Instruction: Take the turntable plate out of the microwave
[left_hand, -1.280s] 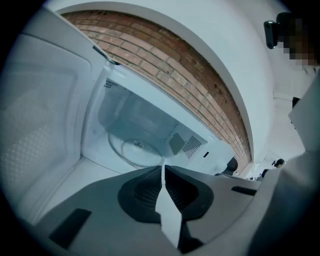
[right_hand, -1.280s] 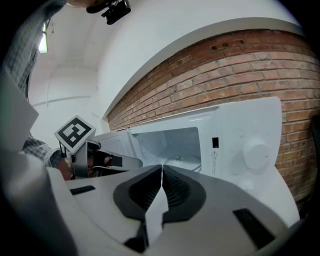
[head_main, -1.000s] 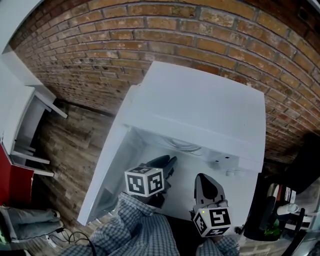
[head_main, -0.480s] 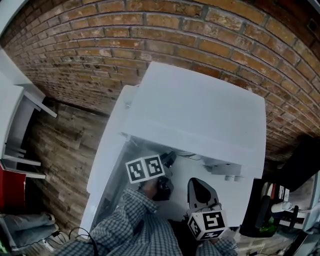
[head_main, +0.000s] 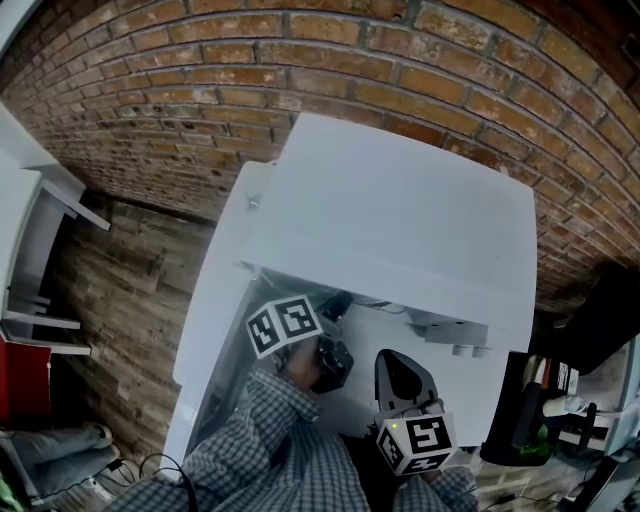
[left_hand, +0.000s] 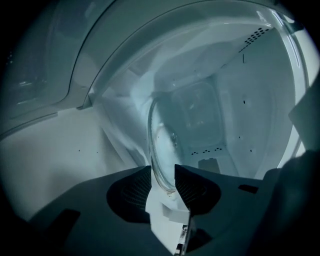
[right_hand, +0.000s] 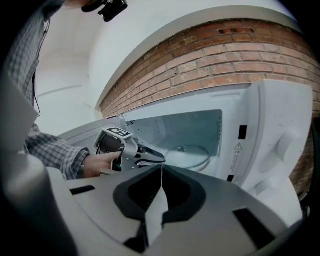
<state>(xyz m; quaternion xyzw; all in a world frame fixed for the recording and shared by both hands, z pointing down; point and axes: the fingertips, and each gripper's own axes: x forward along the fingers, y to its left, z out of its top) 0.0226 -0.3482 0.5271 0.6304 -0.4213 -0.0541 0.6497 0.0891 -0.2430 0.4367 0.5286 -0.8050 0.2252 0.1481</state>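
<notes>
Rim of the clear round glass turntable plate (left_hand: 160, 145) lies straight ahead of the left gripper (left_hand: 162, 168), jaws spread; right gripper (right_hand: 161, 170), pressed together, stands farther back.

Microwave (head_main: 400, 215), white, door open: glass turntable plate (right_hand: 187, 152) lies on cavity bottom. Wood-plank floor (head_main: 130, 300) at microwave's 9 o'clock.

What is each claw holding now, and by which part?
Nothing yet. The left claw stands open astride the near rim of the turntable plate, seemingly without pressing it. The right claw is shut, empty.
</notes>
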